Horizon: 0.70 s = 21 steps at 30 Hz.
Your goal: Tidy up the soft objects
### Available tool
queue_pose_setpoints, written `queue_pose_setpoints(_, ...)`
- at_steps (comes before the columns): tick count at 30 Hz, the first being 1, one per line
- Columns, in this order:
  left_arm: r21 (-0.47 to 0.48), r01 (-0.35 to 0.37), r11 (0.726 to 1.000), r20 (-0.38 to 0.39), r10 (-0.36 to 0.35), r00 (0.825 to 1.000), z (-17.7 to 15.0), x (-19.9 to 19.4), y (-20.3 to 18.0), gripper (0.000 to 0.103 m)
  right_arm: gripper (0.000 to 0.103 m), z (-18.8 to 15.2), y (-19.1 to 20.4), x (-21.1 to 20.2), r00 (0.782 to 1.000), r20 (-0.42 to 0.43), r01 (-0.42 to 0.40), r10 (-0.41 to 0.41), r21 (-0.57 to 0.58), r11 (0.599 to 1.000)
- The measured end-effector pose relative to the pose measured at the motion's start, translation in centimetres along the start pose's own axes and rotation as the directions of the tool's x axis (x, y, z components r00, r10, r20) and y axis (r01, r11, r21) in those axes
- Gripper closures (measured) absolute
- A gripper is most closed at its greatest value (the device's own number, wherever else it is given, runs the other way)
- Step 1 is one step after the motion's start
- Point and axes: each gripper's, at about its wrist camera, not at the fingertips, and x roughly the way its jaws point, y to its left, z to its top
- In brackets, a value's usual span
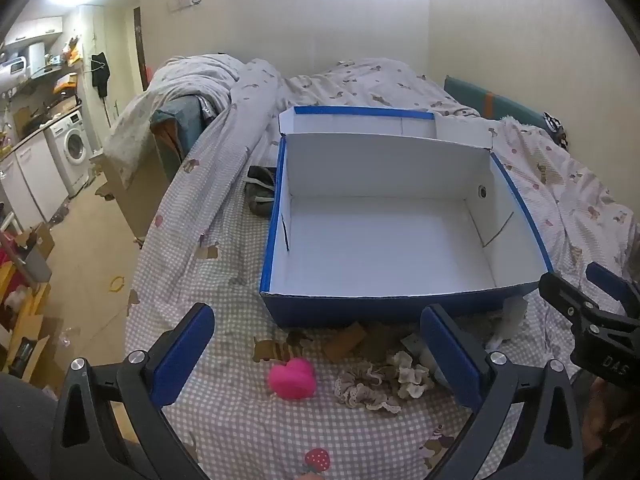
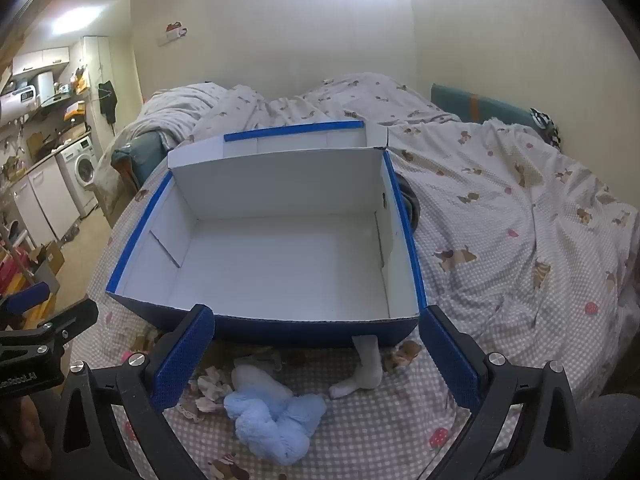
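An open blue box with a white inside (image 1: 384, 236) sits on the bed; it also shows in the right wrist view (image 2: 280, 256) and holds nothing. In front of it lie a pink heart-shaped soft object (image 1: 292, 378) and a beige lace scrunchie (image 1: 376, 386). My left gripper (image 1: 320, 360) is open above them, holding nothing. In the right wrist view a light blue fluffy item (image 2: 276, 420) and a white sock (image 2: 362, 372) lie on the checked sheet. My right gripper (image 2: 316, 360) is open above them and empty; it also shows in the left wrist view (image 1: 592, 312).
A dark cloth item (image 1: 260, 194) lies left of the box. A rumpled duvet (image 2: 500, 184) covers the bed's right side. The bed's left edge drops to the floor (image 1: 92, 264), with cardboard boxes and a washing machine (image 1: 74, 148) beyond.
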Motion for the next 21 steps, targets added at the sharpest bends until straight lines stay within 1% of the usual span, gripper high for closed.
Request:
queue_pose_setpoints(8,0.012,-0.01,1.0,0.008,0.01,1.0,0.08,0.03,-0.02,0.0,0.0,0.03,0.12,-0.02,1.0,0.003,0.002,-0.002,-0.004,1.0)
queue_pose_setpoints(12,-0.005,-0.009,1.0,0.011,0.009,1.0,0.0,-0.19,0.08,0.0,0.0,-0.34,0.28,-0.17,1.0,0.004,0.006,-0.006,-0.013,1.0)
queue_pose_setpoints(13,-0.004,-0.008,1.0,0.009,0.008,1.0,0.0,-0.04,0.09,0.0,0.0,0.01,0.16,0.15,1.0,0.003,0.001,-0.001,-0.008,1.0)
queue_pose_setpoints(21,0.018,-0.019,1.0,0.016,0.019,1.0,-0.06,-0.27,-0.08,0.0,0.0,0.1,0.66,0.09,1.0,0.003,0.001,-0.001,-0.011,1.0)
